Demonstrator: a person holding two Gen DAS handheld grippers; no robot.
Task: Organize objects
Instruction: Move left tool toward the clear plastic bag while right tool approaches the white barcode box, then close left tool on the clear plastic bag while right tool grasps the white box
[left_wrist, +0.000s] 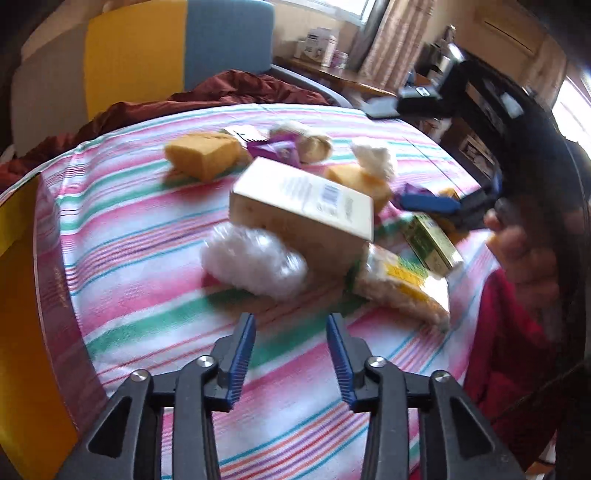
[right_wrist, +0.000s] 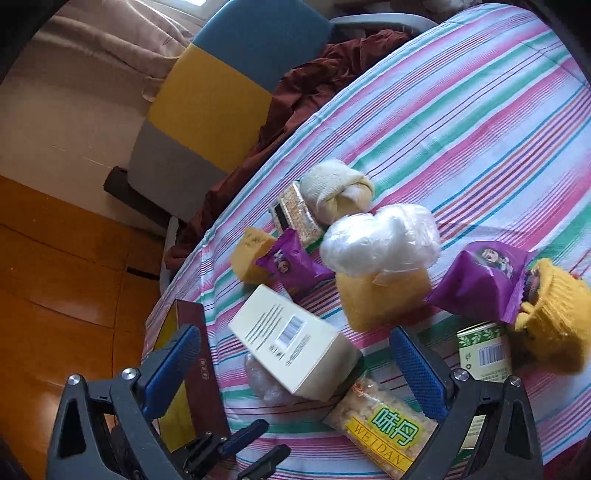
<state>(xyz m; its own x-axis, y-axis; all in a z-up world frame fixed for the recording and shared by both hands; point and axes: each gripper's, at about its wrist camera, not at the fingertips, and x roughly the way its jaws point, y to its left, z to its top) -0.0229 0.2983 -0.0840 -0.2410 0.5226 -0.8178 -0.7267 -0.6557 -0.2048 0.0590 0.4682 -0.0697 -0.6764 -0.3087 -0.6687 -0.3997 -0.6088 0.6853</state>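
A heap of loose things lies on the striped tablecloth (left_wrist: 140, 229). A cream box (left_wrist: 303, 206) with a barcode leans on a clear plastic bag (left_wrist: 255, 262) and a yellow snack packet (left_wrist: 402, 291). My left gripper (left_wrist: 291, 321) hovers just short of the bag, open by a narrow gap, with nothing between its pads. My right gripper (right_wrist: 293, 334) is wide open above the cream box (right_wrist: 291, 339) and touches nothing. Around it lie the snack packet (right_wrist: 384, 424), a green box (right_wrist: 484, 350), yellow sponges (right_wrist: 380, 295), purple packets (right_wrist: 480, 280) and a white bag (right_wrist: 380, 240).
A dark red box (right_wrist: 199, 369) stands at the table's near-left edge. A rolled cloth (right_wrist: 336, 188), a cracker packet (right_wrist: 295, 214) and a yellow knitted piece (right_wrist: 546, 314) lie further out. A yellow, blue and grey chair (right_wrist: 214, 92) holds a maroon cloth (right_wrist: 295, 96). A hand (left_wrist: 524, 251) shows at right.
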